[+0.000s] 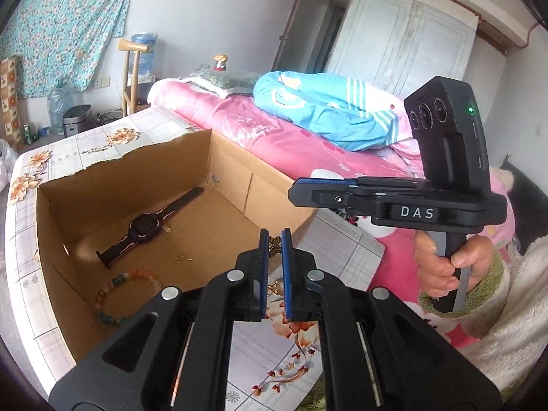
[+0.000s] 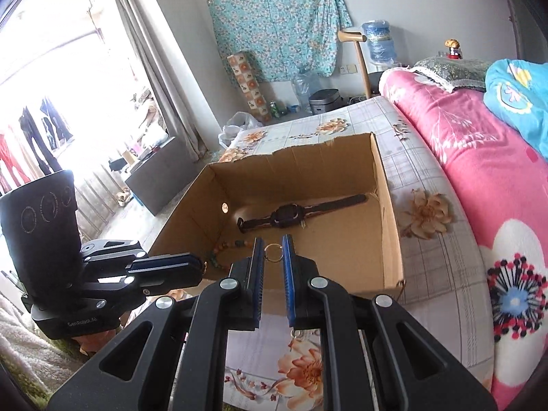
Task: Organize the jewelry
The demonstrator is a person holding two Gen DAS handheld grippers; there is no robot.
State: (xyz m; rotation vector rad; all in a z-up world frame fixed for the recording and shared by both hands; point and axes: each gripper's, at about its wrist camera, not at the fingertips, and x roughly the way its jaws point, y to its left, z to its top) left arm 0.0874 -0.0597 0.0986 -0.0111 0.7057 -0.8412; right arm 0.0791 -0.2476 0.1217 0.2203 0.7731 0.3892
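Observation:
An open cardboard box (image 1: 144, 164) (image 2: 390, 205) stands on a floral cloth. In it lie a black watch (image 1: 144, 227) (image 2: 287, 219), a bead bracelet (image 1: 113, 291) (image 2: 222, 250) and a small gold piece (image 1: 181, 257). My left gripper (image 1: 274, 239) is shut on a bronze butterfly-shaped ornament (image 1: 274, 246) at the box's near right corner. My right gripper (image 2: 273, 246) is shut on a small metal ring (image 2: 273, 252) above the box's near wall; a second small ring (image 2: 297, 334) hangs under its right finger. Each gripper shows in the other's view (image 1: 394, 198) (image 2: 137, 267).
A bed with a pink blanket (image 1: 274, 137) (image 2: 479, 157) and a blue quilt (image 1: 328, 109) runs along the right. A wooden chair (image 1: 132, 68), water bottles (image 2: 376, 41) and a bin (image 1: 77, 120) stand at the far wall.

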